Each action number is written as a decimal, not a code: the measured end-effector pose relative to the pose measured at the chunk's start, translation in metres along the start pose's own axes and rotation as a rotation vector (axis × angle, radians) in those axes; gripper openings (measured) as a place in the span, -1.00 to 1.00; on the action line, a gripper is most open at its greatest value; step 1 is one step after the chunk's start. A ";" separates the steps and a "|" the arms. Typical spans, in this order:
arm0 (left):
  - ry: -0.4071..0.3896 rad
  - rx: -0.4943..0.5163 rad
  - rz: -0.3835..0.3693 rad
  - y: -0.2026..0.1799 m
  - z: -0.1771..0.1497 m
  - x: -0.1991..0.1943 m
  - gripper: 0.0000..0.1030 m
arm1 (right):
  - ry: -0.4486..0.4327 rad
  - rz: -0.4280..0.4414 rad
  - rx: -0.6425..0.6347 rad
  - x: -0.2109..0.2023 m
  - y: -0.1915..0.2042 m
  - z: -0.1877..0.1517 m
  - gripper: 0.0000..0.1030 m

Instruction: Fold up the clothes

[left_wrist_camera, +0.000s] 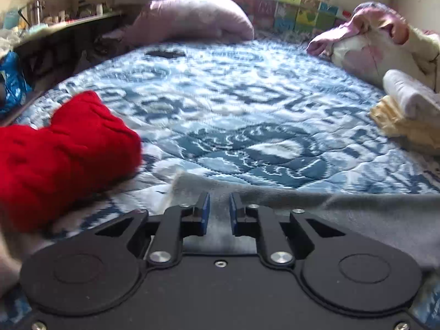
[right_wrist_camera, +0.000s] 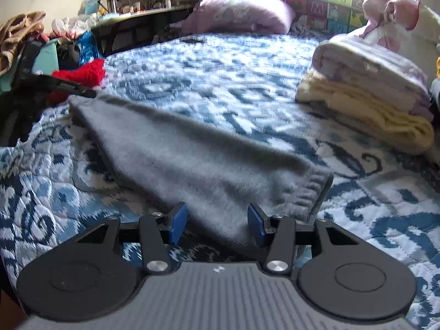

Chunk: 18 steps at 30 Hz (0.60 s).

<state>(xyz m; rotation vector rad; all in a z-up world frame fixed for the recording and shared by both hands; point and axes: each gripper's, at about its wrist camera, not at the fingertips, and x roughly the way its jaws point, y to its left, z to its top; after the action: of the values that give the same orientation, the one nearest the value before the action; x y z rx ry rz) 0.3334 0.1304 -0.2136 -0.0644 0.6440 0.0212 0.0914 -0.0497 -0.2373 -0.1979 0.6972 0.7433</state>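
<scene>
Grey garment point(right_wrist_camera: 192, 151): it lies in a long folded strip across your blue-and-white quilt point(right_wrist_camera: 220, 63), running from near the red knit at the left down to the right gripper; the ribbed hem end is nearest that gripper.

Left gripper point(left_wrist_camera: 219, 206): your fingers are a narrow gap apart with grey cloth point(left_wrist_camera: 357, 209) showing between and under them — whether the pads actually pinch the fabric you cannot tell from this view. In the right wrist view a dark shape at the strip's far-left corner may be this gripper, but it is blurred and half cut off.

Right gripper point(right_wrist_camera: 217, 221): your jaws stand wide apart, one on each side of the strip's near end, not closed on it (whether the blue pads point(right_wrist_camera: 177, 221) brush the cloth is hard to make out).

Red knit point(left_wrist_camera: 60, 154): bunched on the quilt, just left of the left gripper, its left part cut off by the frame edge.

Folded stack point(right_wrist_camera: 365, 96): pale and yellow pieces piled at the right of the bed, well apart from the grey strip.

Pink pillow point(right_wrist_camera: 242, 13): at the far end of the bed, soft with blur.

Dark flat object point(left_wrist_camera: 165, 53): small, on the quilt near the pillow — too blurred to identify.
</scene>
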 end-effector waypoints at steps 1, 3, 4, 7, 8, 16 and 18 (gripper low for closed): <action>-0.008 0.011 -0.023 -0.007 -0.003 -0.007 -0.79 | -0.011 -0.005 -0.002 -0.002 0.002 0.001 -0.04; -0.016 0.034 -0.084 -0.024 -0.011 -0.015 -0.72 | -0.037 -0.044 -0.004 -0.004 0.004 0.003 -0.04; -0.011 0.045 -0.127 -0.035 -0.015 -0.014 -0.70 | -0.047 -0.063 0.009 -0.003 0.004 0.005 -0.04; 0.008 0.119 -0.201 -0.064 -0.028 -0.001 -0.69 | -0.043 -0.091 0.082 0.006 -0.005 0.004 -0.03; 0.021 0.143 -0.182 -0.069 -0.030 0.006 -0.63 | -0.032 -0.102 0.105 0.011 -0.008 0.002 -0.04; -0.014 -0.052 0.142 0.034 -0.011 0.001 -0.66 | 0.002 -0.108 0.098 0.004 -0.012 -0.005 -0.08; -0.039 -0.099 0.162 0.052 -0.012 -0.020 -0.66 | 0.000 -0.098 0.107 -0.001 -0.012 -0.005 -0.04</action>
<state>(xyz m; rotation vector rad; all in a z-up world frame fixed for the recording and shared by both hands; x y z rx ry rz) 0.3080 0.1819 -0.2139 -0.1072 0.6082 0.2099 0.0960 -0.0608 -0.2417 -0.1330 0.7204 0.6106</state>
